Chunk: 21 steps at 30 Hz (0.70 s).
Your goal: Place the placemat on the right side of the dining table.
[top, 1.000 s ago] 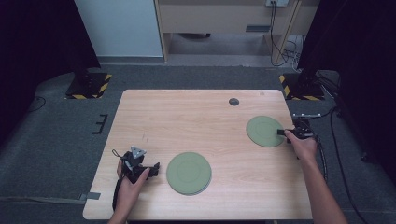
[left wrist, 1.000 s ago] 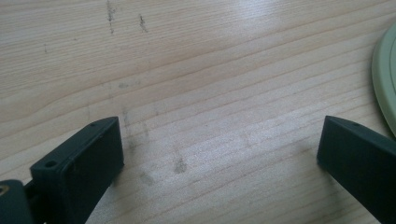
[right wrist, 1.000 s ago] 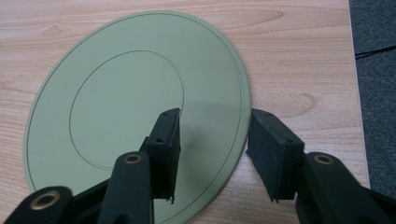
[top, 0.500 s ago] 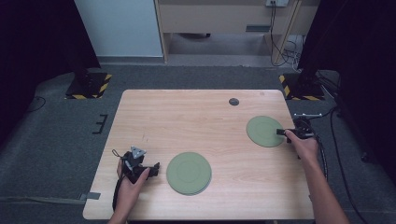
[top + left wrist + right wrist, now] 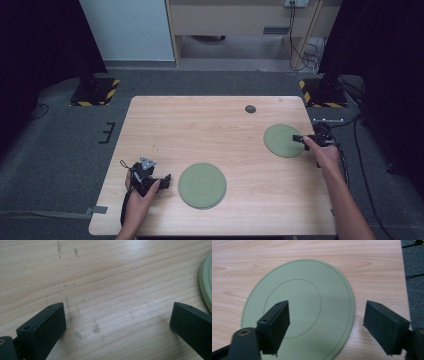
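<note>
Two flat green plates lie on the wooden table (image 5: pixel 200 130). One plate (image 5: pixel 202 185) is near the front, the other plate (image 5: pixel 280 140) at the right. My left gripper (image 5: pixel 166 181) rests just left of the near plate, open over bare wood (image 5: pixel 117 322), with that plate's rim (image 5: pixel 207 282) at the right edge of its view. My right gripper (image 5: pixel 299 139) is at the right plate's right edge. Its jaws have just been opening and stand open (image 5: pixel 327 317). One finger (image 5: pixel 274 325) hangs over the plate (image 5: pixel 312 297), the other beyond the rim, neither pressing on it.
A small dark disc (image 5: pixel 250 108) lies near the table's far edge. Grey floor surrounds the table, with striped stand bases (image 5: pixel 95 92) at the far left and far right. The table's right edge (image 5: pixel 403 277) is close to the right plate.
The right gripper's jaws have spread apart at the right plate's edge. Both hands and both plates stay where they were.
</note>
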Tool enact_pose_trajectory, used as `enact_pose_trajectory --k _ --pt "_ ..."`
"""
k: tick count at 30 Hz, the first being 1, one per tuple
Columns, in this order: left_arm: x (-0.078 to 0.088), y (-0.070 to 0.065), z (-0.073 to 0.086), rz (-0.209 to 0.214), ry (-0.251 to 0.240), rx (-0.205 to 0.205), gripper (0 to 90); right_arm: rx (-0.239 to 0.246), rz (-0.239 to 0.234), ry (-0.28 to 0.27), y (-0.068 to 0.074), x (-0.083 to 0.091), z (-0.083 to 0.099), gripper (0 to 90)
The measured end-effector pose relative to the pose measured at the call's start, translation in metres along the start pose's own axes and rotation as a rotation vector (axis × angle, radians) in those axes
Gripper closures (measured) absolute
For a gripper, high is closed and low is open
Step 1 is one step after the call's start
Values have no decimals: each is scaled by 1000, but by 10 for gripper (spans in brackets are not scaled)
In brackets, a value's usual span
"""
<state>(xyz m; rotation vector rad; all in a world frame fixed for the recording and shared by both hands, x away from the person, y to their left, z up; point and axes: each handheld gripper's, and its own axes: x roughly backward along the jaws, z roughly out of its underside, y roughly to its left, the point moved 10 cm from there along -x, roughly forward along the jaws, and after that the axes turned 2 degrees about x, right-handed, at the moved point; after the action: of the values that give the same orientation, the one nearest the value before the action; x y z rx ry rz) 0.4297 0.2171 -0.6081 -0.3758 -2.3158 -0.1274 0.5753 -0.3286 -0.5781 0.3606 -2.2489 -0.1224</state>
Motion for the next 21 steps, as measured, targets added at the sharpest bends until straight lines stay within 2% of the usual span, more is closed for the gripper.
enact_pose_trajectory --k 5,11,21 --pt "0 0 0 0 0 -1 0 32 0 5 6 -1 -2 144" --pt "0 0 0 -1 0 -1 0 45 -20 -16 14 -1 -5 104" --pt "0 0 0 -1 0 -1 0 31 -66 -72 25 6 -15 95"
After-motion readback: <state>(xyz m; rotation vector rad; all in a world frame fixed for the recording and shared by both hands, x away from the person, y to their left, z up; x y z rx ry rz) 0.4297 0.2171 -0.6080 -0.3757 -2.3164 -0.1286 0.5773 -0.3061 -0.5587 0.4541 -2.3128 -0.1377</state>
